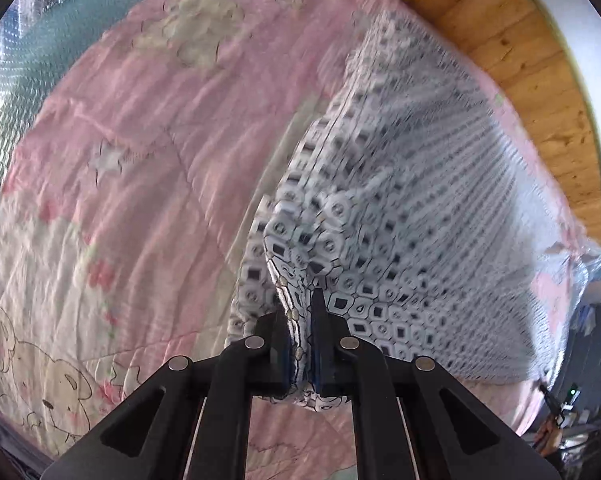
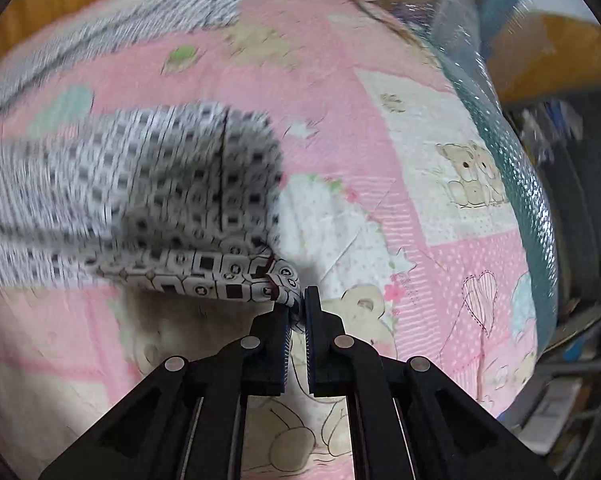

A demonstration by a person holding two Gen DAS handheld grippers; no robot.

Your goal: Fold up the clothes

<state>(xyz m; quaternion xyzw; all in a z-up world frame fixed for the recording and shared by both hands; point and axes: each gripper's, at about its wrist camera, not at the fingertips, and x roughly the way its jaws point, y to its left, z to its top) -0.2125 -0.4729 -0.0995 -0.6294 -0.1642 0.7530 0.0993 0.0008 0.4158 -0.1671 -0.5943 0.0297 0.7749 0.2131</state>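
Note:
A white garment [image 1: 400, 216] printed with small black squares and rings hangs lifted above a pink quilt [image 1: 140, 168]. My left gripper [image 1: 302, 320] is shut on a bunched edge of it, cloth pinched between the blue pads. In the right wrist view the same garment [image 2: 140, 192] stretches away to the left, blurred by motion. My right gripper [image 2: 298, 304] is shut on a corner of that cloth, held just above the quilt [image 2: 380, 220]. A second strip of the garment [image 2: 148, 20] lies further back at the upper left.
The pink quilt with bear drawings covers the whole bed. A wooden headboard [image 1: 520, 64] runs along the far right in the left wrist view. A green netted, plastic-wrapped mattress edge [image 2: 516, 168] borders the bed's right side, with clutter and cables [image 2: 572, 380] beyond it.

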